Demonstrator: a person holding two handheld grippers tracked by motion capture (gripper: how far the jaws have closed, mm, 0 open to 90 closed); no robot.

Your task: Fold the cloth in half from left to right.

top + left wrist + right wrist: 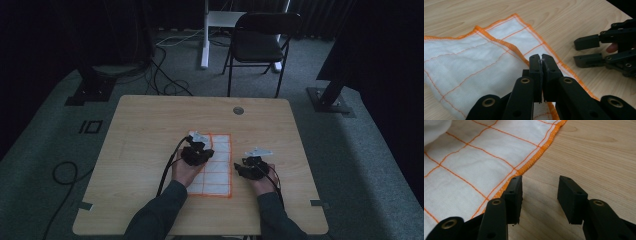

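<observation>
My left gripper (541,61) is pinched tight on the edge of the white cloth with orange lines (474,62). A thin bit of the cloth sits between the two black jaws, and I am holding that edge up over the rest of the cloth. The cloth lies in the middle of the wooden table (150,120), partly folded, with one layer on top of another.

My right gripper (540,195) rests on the bare wood just beside the cloth's orange hem. Its jaws stand partly apart and hold nothing.

I think the fold is only half made. The bit I hold is very small, so it could slip out if I pull too fast, and the layer would flop back. Nothing pins the cloth down, so the whole cloth could slide along with my pull, and then the edges would not line up. My right gripper is close enough to bump the hem too.
</observation>
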